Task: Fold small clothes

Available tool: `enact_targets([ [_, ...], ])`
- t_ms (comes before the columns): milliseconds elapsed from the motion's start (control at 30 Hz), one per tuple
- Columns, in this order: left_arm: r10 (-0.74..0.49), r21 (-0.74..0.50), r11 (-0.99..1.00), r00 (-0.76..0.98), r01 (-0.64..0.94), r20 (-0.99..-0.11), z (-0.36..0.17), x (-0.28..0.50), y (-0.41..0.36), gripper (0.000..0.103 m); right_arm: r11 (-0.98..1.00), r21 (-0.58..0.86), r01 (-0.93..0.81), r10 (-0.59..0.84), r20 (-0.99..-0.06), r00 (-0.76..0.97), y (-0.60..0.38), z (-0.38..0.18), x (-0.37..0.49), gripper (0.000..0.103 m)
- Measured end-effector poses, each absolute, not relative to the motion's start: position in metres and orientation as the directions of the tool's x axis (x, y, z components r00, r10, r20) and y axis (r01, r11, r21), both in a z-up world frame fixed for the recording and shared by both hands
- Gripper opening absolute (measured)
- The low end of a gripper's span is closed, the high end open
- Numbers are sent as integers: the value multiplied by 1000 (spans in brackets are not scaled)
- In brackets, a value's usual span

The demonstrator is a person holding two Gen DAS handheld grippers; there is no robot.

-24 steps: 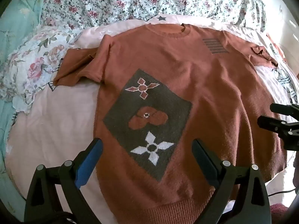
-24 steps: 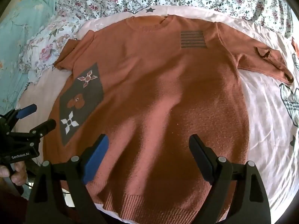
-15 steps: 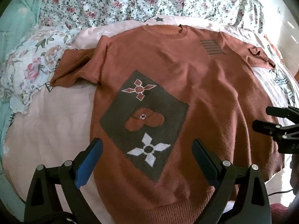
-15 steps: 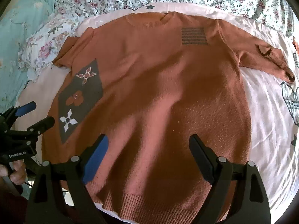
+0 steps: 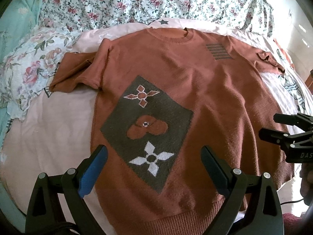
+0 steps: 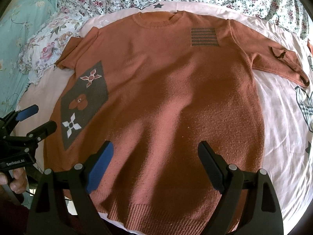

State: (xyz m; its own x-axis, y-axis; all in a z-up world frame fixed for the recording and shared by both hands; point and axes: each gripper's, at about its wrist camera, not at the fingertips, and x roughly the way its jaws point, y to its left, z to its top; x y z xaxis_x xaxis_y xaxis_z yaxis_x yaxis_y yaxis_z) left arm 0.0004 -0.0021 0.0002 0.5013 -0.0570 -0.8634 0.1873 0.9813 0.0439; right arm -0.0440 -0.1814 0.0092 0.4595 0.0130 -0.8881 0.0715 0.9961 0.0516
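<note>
A rust-orange knit sweater (image 5: 205, 90) lies flat, face up, on a pink sheet (image 5: 49, 129), collar far, ribbed hem near. It has a dark grey panel with flower motifs (image 5: 146, 129) and a striped chest patch (image 5: 219, 51). It also shows in the right wrist view (image 6: 166, 90). Both short sleeves are spread out; the left sleeve (image 5: 72, 72) is rumpled. My left gripper (image 5: 154, 164) is open and empty above the lower left of the sweater. My right gripper (image 6: 155, 160) is open and empty above the hem's middle. Each gripper shows in the other's view, the right (image 5: 281, 129) and the left (image 6: 37, 117).
A floral quilt (image 5: 156, 2) is bunched along the far side of the bed. A floral pillow (image 5: 25, 68) and a teal cover (image 6: 23, 29) lie at the left. A plaid-print patch on the sheet (image 6: 305, 105) is at the right.
Both grippers have pulled back a little toward the hem, so the sweater sits slightly farther in both views. The sweater has not moved. Both grippers stay open.
</note>
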Motion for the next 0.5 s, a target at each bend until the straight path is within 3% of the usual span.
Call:
enact_targets([
  [500, -37, 69, 980, 515, 187, -857, -1, -1, -4, 96, 996, 45, 78, 7, -903, 429, -181, 9, -43, 88],
])
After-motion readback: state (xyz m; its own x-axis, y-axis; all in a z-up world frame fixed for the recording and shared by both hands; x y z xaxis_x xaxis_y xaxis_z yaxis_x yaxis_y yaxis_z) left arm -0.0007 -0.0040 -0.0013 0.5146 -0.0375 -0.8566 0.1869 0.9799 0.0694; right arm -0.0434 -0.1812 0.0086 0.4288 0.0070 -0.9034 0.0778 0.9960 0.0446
